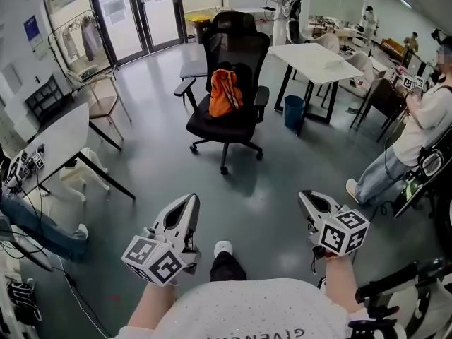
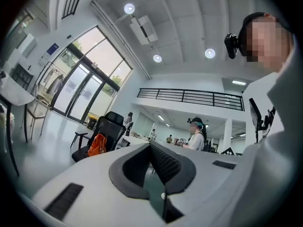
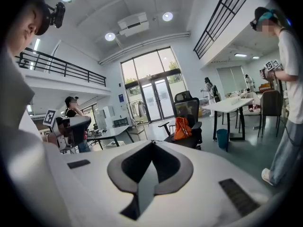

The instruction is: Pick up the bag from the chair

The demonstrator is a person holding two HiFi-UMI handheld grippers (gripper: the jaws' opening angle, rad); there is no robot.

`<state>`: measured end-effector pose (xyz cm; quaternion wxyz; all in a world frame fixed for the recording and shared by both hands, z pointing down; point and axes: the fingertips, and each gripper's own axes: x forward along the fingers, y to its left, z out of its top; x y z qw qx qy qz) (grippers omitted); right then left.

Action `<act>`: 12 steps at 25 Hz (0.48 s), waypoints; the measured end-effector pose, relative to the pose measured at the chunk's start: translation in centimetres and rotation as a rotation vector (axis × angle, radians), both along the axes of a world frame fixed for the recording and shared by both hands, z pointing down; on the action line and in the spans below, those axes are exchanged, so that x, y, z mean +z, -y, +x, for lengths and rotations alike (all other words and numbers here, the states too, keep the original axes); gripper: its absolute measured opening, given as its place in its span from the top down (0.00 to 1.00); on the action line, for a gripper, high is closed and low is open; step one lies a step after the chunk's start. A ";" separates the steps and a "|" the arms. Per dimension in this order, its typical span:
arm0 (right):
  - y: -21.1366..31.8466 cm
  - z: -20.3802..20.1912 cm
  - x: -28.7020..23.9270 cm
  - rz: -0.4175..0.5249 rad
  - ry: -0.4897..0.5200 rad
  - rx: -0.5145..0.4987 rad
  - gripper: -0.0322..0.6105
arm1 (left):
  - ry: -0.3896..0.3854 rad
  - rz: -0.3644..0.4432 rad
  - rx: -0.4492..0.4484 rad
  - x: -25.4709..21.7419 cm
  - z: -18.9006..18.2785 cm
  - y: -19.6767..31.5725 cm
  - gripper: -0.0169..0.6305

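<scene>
An orange bag leans upright against the backrest of a black office chair in the middle of the room. The same bag shows small and far off in the left gripper view, and the bag sits on the chair in the right gripper view. My left gripper and right gripper are held low near my body, well short of the chair. Both have their jaws shut with nothing between them.
A white table and a blue bin stand right of the chair. A person stands at the right edge. Another white table and a wooden chair are at the left. Grey floor lies between me and the chair.
</scene>
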<state>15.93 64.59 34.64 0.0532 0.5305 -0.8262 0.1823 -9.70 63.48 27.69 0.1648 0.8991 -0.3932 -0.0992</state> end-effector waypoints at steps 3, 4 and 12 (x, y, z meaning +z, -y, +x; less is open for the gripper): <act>4.2 -0.3 -1.8 0.026 -0.030 0.009 0.95 | -0.040 0.017 0.019 -1.7 -0.4 5.0 0.98; 5.6 -0.6 -2.5 0.037 -0.045 0.006 0.95 | -0.045 0.031 0.025 -2.4 -0.6 6.6 0.98; 15.6 -3.5 -7.7 0.109 0.076 0.007 0.95 | -0.063 0.141 0.099 -7.4 -0.6 16.8 0.98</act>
